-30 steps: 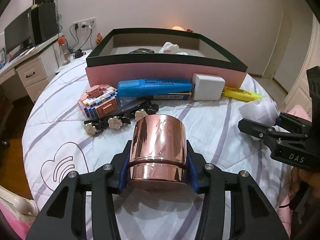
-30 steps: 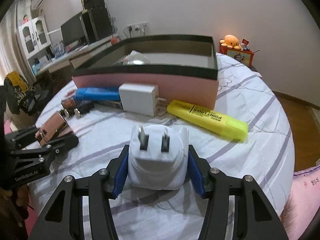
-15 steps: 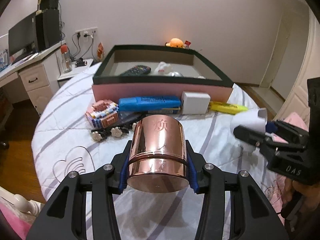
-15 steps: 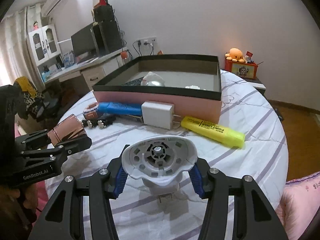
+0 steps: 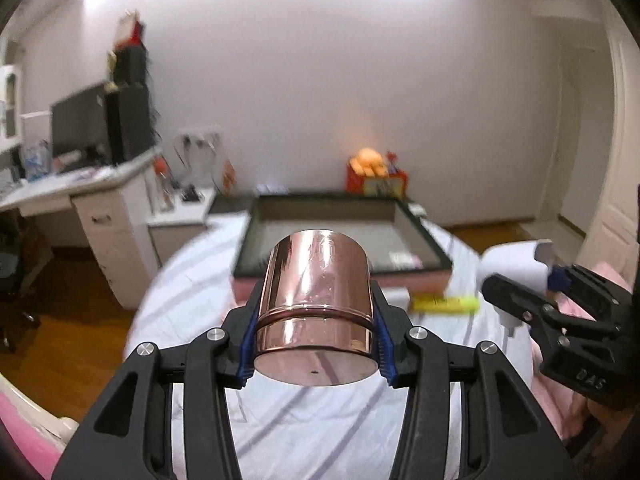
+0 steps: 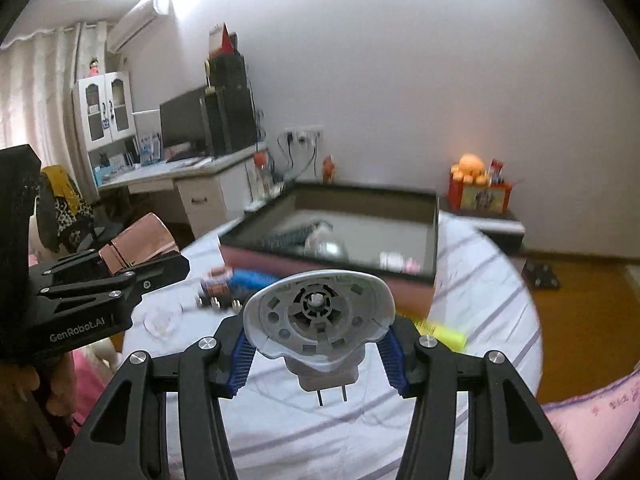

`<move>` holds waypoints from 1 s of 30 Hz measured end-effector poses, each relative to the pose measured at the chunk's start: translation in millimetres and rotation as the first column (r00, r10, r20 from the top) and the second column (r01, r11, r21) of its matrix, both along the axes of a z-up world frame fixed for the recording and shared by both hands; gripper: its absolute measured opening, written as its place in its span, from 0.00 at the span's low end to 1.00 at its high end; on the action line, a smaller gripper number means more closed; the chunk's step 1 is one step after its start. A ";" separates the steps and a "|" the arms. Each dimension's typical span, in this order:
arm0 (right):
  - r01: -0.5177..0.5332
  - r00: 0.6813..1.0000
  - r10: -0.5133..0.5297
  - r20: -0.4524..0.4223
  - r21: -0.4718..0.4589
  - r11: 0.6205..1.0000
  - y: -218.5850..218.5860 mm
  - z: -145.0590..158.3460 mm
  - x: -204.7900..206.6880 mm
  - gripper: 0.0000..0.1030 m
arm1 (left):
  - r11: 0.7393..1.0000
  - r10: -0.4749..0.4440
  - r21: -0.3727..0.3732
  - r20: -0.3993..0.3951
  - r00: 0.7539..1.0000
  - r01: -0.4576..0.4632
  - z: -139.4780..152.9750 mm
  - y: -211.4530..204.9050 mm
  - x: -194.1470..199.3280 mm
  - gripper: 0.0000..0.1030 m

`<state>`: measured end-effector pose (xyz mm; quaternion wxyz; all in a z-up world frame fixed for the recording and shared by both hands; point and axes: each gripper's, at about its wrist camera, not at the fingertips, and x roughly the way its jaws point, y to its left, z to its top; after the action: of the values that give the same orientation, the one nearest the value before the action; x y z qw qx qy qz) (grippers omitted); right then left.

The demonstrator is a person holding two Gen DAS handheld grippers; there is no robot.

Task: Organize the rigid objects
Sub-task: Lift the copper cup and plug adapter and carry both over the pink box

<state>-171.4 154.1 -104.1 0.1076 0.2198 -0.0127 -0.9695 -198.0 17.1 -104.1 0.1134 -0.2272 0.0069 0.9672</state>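
The room has a white wall, a wooden floor and a desk (image 6: 192, 176) with a dark monitor (image 6: 182, 122) at the left. A bed with a white, purple-striped cover (image 5: 320, 420) carries an open pink box with a dark rim (image 6: 434, 240). A yellow highlighter (image 6: 444, 334) lies just in front of the box.

The left gripper (image 5: 316, 350) pinches a copper cup (image 5: 316, 304) by its sides, lifted above the cover; its long axis points away from the camera toward the box, flat base nearest the camera.

The right gripper (image 6: 318, 354) pinches a white plug adapter (image 6: 318, 320), also held in the air, prongs pointing down.
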 end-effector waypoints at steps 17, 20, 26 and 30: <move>-0.016 0.981 0.023 -0.195 0.038 0.999 -18.5 62.3 25.0 0.53 | 0.993 0.110 -0.020 -0.165 0.980 -0.115 62.2 -16.1 19.8 0.46; -0.023 0.981 0.029 -0.192 0.034 0.999 -18.8 65.3 19.6 0.53 | 0.994 0.099 -0.020 -0.175 0.980 -0.105 68.9 -13.7 14.7 0.46; -0.027 0.982 0.032 -0.185 0.029 0.999 -15.5 68.2 3.0 0.53 | 0.995 0.081 -0.036 -0.191 0.978 -0.089 76.8 -3.2 -1.0 0.46; -0.014 0.978 0.019 -0.207 0.027 1.000 -11.3 71.2 -7.9 0.53 | 0.996 0.069 -0.033 -0.210 0.975 -0.077 81.7 0.2 -15.5 0.46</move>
<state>-179.3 142.7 -32.9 0.1136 0.1190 0.0125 -0.9863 -213.5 17.4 -22.4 0.0717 -0.1268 0.0304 0.9889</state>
